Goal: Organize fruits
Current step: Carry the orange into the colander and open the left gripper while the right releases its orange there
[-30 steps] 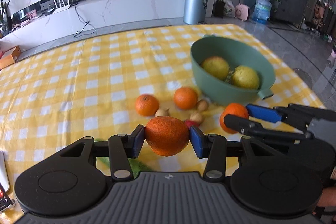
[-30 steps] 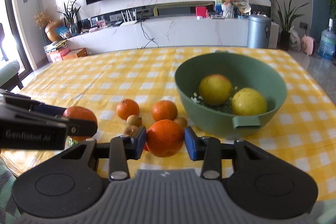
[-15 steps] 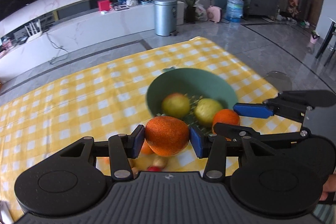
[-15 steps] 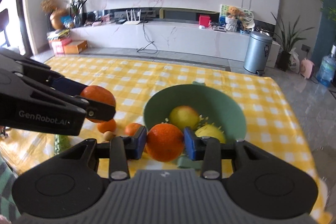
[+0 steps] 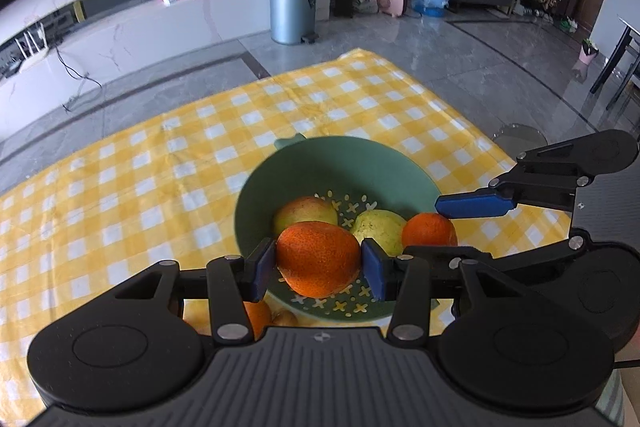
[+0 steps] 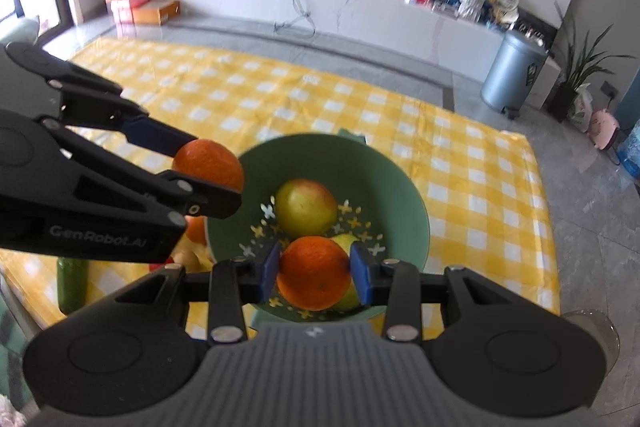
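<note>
Since the earlier frames both grippers have risen from the tablecloth and now hang over the green bowl, each carrying fruit.

Left wrist view: the left gripper is clamped on a rough-skinned orange, its blue pads pressed to either side. The right gripper enters from the right, holding a second orange above the bowl's near right side. Only this view shows a small orange and a tan fruit on the yellow checked tablecloth below the bowl's near rim.

Right wrist view: the right gripper grips its orange directly over the bowl. The left gripper reaches in from the left, its orange held above the bowl's left rim. Only here a green vegetable appears near the table's edge.

Bowl contents: a yellow-red apple and a yellow-green fruit, resting on the perforated base.
</note>
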`<action>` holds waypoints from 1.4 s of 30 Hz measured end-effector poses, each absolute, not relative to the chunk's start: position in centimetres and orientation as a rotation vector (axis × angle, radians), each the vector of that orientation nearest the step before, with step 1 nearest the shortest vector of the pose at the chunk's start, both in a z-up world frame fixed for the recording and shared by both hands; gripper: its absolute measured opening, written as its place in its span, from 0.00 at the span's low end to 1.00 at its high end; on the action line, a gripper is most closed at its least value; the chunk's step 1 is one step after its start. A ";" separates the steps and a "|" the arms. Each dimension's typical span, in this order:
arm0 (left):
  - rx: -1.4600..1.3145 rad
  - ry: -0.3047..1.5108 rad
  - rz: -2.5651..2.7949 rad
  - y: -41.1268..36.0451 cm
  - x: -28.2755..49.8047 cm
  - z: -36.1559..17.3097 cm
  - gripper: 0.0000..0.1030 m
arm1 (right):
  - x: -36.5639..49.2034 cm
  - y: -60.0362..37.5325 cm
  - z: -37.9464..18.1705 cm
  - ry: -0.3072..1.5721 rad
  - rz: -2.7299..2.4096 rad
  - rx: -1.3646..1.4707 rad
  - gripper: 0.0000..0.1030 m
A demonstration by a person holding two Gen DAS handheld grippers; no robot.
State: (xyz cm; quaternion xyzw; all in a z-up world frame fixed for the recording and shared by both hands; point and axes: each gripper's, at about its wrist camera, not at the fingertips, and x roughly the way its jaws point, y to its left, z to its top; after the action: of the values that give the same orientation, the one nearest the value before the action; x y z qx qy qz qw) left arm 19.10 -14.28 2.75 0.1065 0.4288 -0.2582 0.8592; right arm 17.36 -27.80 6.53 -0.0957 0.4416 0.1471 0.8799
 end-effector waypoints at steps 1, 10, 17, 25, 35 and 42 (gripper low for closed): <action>0.226 0.913 -0.545 -14.5 19.4 2.4 0.51 | 17.7 -27.8 6.3 0.935 0.312 -0.207 0.35; 0.256 1.035 -0.616 -15.9 21.9 -0.7 0.51 | 20.0 -27.9 3.3 1.061 0.367 -0.216 0.34; 0.246 1.103 -0.624 -16.1 23.2 -2.3 0.51 | 20.9 -28.0 2.7 1.086 0.398 -0.222 0.33; 0.253 1.160 -0.604 -16.0 23.6 -4.1 0.51 | 20.8 -27.6 2.7 1.089 0.418 -0.263 0.33; 0.282 1.170 -0.596 -16.2 23.2 -4.4 0.55 | 20.5 -27.4 2.6 1.128 0.418 -0.254 0.33; 0.315 1.156 -0.585 -16.5 22.5 -3.9 0.58 | 20.4 -27.5 1.7 1.166 0.388 -0.248 0.33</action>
State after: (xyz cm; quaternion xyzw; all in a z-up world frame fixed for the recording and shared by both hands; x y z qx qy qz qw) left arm 22.48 -16.45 -3.92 0.1463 0.5363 -0.2714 0.7857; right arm 20.41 -27.46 1.69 -0.1161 0.5457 0.1817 0.8097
